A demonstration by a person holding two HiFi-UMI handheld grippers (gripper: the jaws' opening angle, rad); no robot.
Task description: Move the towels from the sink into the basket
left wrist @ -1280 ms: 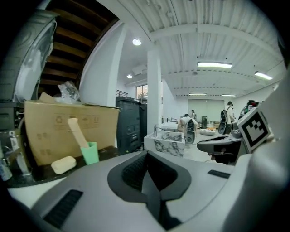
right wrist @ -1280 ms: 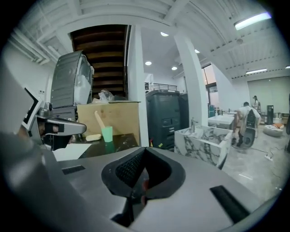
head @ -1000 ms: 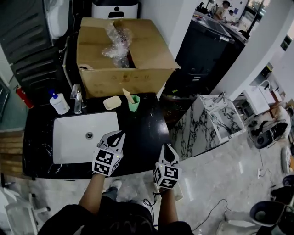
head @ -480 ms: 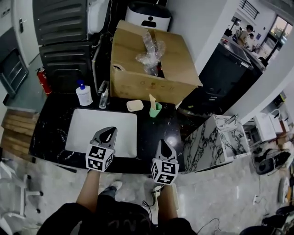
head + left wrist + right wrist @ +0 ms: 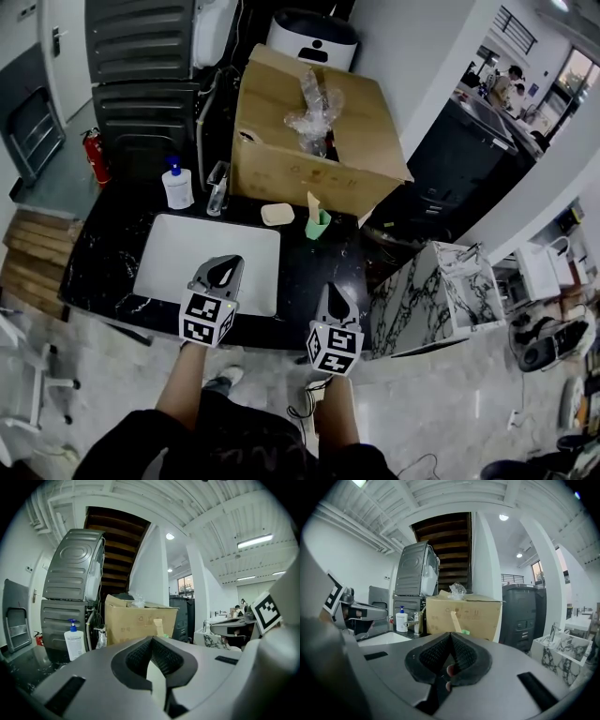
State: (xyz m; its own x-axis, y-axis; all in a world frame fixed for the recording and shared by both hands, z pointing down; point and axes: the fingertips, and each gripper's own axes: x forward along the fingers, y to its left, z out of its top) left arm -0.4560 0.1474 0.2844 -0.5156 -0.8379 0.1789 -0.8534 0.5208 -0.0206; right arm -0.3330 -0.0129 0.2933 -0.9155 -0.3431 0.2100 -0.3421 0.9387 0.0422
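The white sink [image 5: 169, 253] is sunk into a black counter [image 5: 103, 253], and its basin shows no towels. No towel or basket is visible in any view. My left gripper [image 5: 228, 264] hangs over the sink's front right part, shut, with nothing between its jaws. In the left gripper view the left gripper [image 5: 151, 638] points at the cardboard box. My right gripper [image 5: 334, 292] hovers at the counter's front edge to the right of the sink, shut and empty. In the right gripper view the right gripper [image 5: 450, 634] has the sink [image 5: 389, 638] at its left.
A big cardboard box [image 5: 309, 141] stands behind the counter. A soap bottle [image 5: 176, 186], a faucet [image 5: 217, 192], a soap dish [image 5: 277, 215] and a green cup [image 5: 318, 223] line the back. An open marble-patterned box [image 5: 441, 291] sits on the floor at the right.
Both grippers have drawn back a little toward the counter's front edge and stayed shut. The head view has lifted and swung, so the sink and box now sit further right.
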